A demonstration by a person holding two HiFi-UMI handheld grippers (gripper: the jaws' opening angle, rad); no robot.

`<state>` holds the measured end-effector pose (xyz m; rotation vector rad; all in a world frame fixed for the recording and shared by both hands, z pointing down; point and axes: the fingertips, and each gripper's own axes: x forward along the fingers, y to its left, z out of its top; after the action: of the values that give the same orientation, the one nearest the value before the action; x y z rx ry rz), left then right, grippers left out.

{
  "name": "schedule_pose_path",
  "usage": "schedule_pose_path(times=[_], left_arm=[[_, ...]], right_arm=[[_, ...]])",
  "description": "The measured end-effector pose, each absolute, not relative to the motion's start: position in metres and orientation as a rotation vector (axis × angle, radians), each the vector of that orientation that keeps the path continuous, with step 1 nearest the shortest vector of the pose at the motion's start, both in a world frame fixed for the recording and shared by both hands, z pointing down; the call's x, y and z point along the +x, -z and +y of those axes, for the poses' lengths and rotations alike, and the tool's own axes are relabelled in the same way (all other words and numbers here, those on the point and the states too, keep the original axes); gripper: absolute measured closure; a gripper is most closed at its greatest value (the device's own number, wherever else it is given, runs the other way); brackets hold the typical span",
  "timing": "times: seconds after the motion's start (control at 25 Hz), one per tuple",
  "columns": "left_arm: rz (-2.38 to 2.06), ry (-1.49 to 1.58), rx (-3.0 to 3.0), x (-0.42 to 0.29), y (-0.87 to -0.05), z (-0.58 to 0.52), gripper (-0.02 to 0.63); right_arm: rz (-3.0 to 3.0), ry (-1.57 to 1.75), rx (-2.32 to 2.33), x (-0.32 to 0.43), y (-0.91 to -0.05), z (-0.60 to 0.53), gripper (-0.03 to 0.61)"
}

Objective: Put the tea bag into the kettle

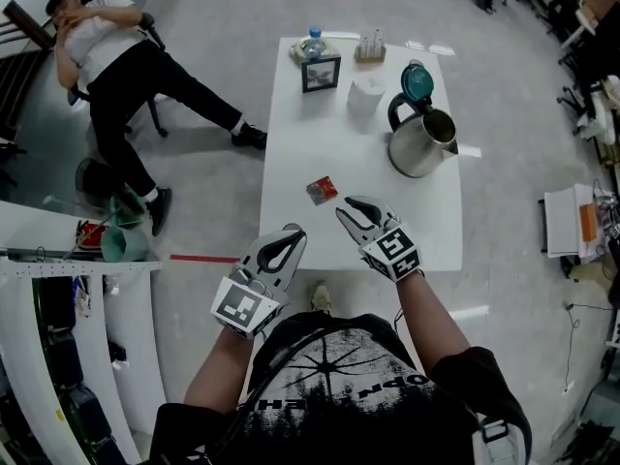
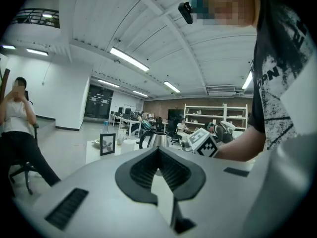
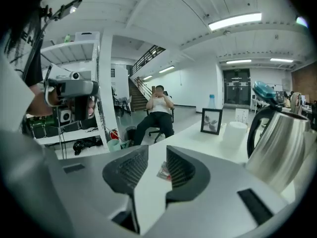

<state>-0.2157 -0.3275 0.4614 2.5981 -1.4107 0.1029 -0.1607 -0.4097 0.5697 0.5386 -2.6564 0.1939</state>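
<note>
Two grippers low centre: right gripper (image 1: 349, 208) jaws apart, empty; left gripper (image 1: 294, 232) jaws together. Tea bag (image 1: 322, 190) centre frame; kettle (image 1: 422, 139) upper right. Straddle bag squarely, pinch its middle.

In the right gripper view, one jaw hides part of the tea bag (image 3: 164, 171), and the picture's right edge cuts off the kettle (image 3: 277, 150). In the left gripper view, the jaws hide the kettle's bottom. The tea bag's print is too small to read.
</note>
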Motion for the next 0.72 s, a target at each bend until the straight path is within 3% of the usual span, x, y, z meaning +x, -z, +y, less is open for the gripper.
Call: schedule_pose_path(times=[0.48,0.72], left_arm=[[-1.504,-0.099,2.491,-0.252,-0.475,-0.314,0.606],[-1.574,-0.153,2.399,-0.275,-0.487,-0.3,0.606]], right_arm=[[-2.379,-0.239,0.46,-0.208,-0.664,-0.447,0.317],[-2.256,-0.234,0.443,-0.217,-0.7,-0.461,0.295]])
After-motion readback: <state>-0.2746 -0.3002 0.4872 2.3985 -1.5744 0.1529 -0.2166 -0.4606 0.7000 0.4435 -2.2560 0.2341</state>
